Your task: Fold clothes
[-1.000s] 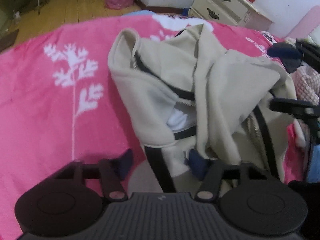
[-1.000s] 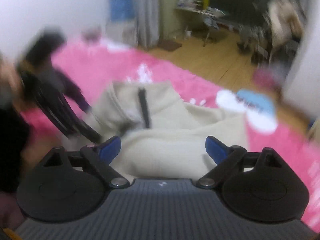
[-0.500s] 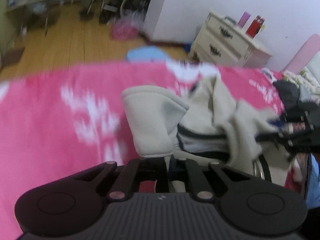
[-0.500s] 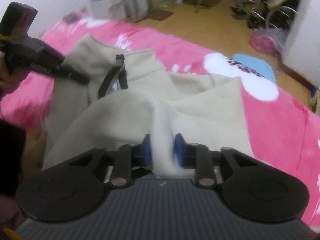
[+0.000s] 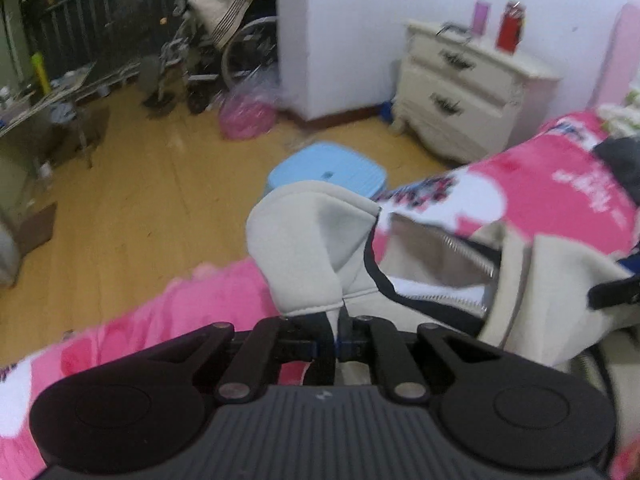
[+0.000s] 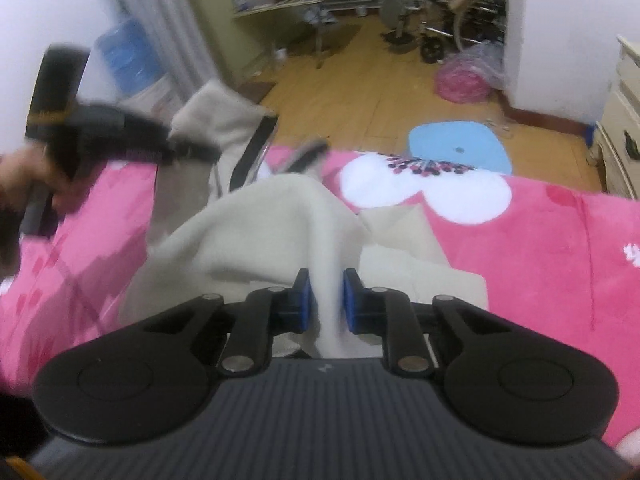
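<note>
Your jacket (image 6: pixel 264 224) on the bed (image 6: pixel 540 240), stool (image 6: pixel 460 144) on the floor beyond its edge, nightstand (image 5: pixel 472 92) right of the stool.

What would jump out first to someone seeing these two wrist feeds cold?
The beige zip-up jacket, bunched and lifted over the bright pink flowered blanket, dominates both views. Each gripper is clamped on it: the left gripper pinches a hem edge by the dark zipper trim, the right gripper squeezes a thick fold. Beyond the bed's edge, a light blue stool stands on the wooden floor.
</note>
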